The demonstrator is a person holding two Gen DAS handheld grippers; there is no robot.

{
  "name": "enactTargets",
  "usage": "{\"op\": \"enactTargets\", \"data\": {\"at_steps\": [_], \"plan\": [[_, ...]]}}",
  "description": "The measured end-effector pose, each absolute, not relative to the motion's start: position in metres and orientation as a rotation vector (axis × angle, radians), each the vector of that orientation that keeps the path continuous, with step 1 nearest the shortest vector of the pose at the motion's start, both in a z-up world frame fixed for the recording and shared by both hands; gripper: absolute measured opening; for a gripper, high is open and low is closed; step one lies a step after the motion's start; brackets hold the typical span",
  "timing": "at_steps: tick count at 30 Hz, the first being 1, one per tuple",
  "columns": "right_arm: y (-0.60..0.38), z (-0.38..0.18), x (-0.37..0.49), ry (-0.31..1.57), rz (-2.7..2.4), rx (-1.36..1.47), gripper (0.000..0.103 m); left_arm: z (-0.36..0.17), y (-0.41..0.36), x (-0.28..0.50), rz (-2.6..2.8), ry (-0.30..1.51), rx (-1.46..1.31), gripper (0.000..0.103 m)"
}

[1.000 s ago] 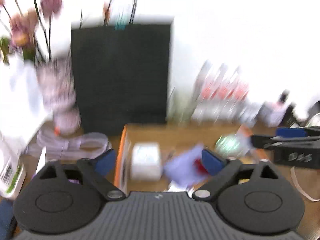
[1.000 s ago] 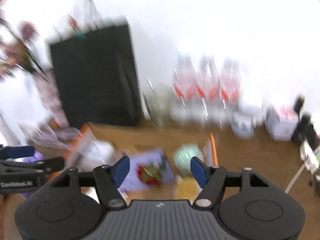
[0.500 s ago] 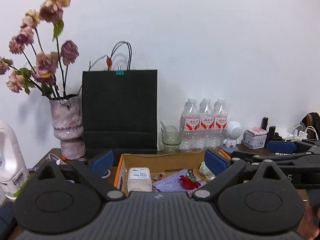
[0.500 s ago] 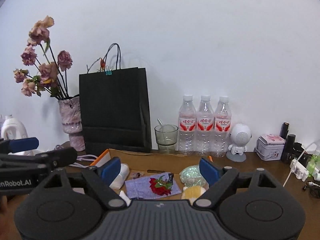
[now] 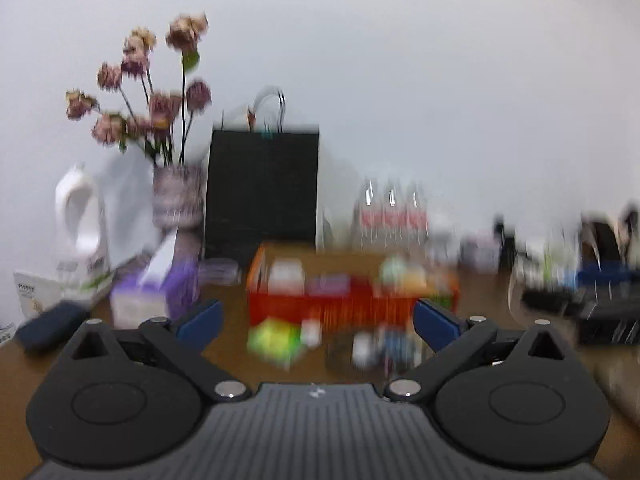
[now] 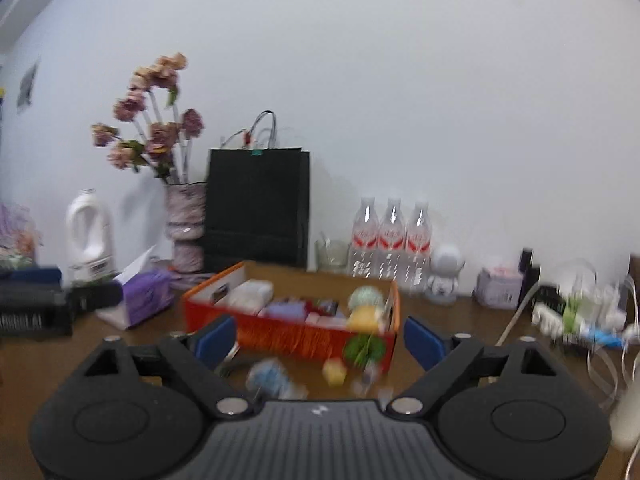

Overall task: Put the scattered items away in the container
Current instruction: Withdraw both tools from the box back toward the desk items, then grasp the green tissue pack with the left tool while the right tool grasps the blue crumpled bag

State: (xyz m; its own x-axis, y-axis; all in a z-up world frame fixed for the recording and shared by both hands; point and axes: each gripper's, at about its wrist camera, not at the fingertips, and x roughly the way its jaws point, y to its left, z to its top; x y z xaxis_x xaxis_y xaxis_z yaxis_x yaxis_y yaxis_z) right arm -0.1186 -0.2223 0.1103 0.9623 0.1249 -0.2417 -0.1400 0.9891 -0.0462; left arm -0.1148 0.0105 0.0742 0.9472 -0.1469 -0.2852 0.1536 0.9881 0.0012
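Orange box (image 6: 292, 334) — small items (image 6: 334, 372) in front

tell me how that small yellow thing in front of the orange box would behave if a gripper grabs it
The small yellow item looks blocky, so it probably won't roll. It seems small, likely light, and may skid on the smooth wooden table if nudged. Blur hides its material, so stiffness is uncertain.

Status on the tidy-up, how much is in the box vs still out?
Partly done: the orange box already holds several items, including a white pack and a yellow ball. Nothing in hand: right claw and left claw are both open and empty. Left: blurred small items on the table in front of the box, such as a yellow piece.
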Motion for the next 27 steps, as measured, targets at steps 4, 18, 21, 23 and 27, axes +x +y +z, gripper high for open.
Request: {"op": "enactTargets", "data": {"at_steps": [4,18,21,23,27], "plan": [[-0.212,0.074,-0.148,0.327,0.126,-0.192,0.094,0.036,0.023,-0.140,-0.136,0.432,-0.004,0.103],[-0.210,0.047,-0.089,0.497,0.212,-0.064,0.084,0.054,0.041,-0.003,-0.288,0.443,0.136,0.103],[-0.213,0.049,-0.062,0.499,0.222,-0.045,0.083,0.050,0.041,0.048,-0.390,0.460,0.196,0.103],[-0.216,0.051,-0.041,0.505,0.233,-0.028,0.077,0.042,0.044,0.078,-0.446,0.492,0.180,0.103],[-0.215,0.054,-0.001,0.514,0.244,-0.016,0.076,0.024,0.047,0.120,-0.485,0.569,0.139,0.103]]}}
